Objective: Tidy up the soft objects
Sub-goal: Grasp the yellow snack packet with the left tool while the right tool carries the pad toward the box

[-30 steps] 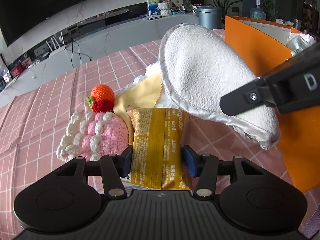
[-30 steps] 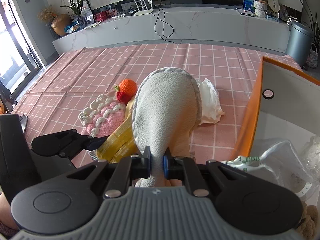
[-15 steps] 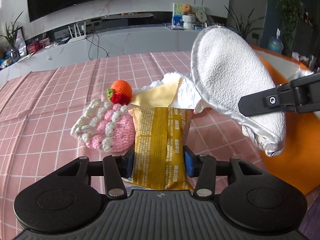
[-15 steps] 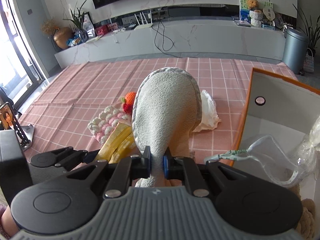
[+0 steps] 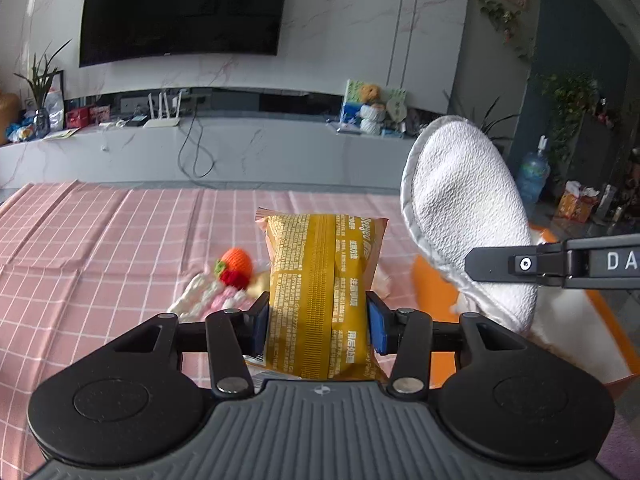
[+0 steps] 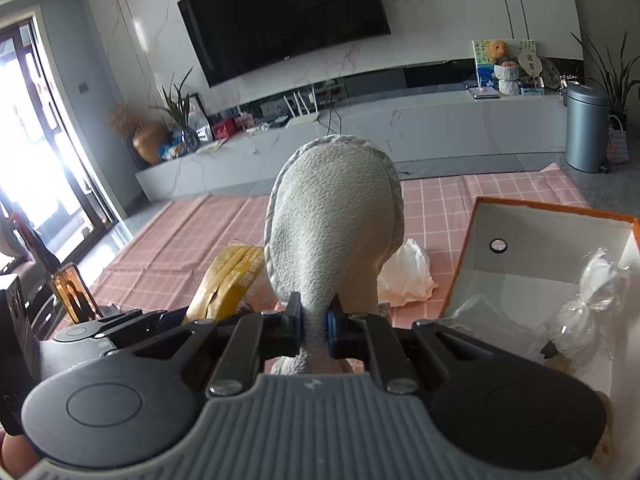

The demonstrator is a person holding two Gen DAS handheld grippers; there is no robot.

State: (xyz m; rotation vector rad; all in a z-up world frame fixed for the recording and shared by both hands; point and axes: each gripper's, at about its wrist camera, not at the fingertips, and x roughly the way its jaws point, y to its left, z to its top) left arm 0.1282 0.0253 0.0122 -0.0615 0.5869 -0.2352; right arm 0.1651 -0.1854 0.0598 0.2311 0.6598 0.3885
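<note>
My left gripper (image 5: 318,322) is shut on a yellow wipes packet (image 5: 320,280) and holds it upright above the pink checked tablecloth (image 5: 100,248). My right gripper (image 6: 314,330) is shut on a white padded mitt (image 6: 334,224), held in the air to the right of the packet; the mitt also shows in the left wrist view (image 5: 464,208). The packet shows at the left of the right wrist view (image 6: 230,280). A pink crocheted cake with an orange top (image 5: 232,272) lies on the cloth below. The orange box (image 6: 552,256) is at the right.
The box holds clear plastic bags (image 6: 592,304) and white packaging. A white crumpled cloth (image 6: 408,276) lies on the table beside the box. A phone on a stand (image 6: 76,296) stands at the left. A grey TV bench (image 5: 240,152) runs behind the table.
Both grippers have risen and tilted up with their loads, so more of the room shows. The crocheted cake and cloths now lie lower and farther below.
</note>
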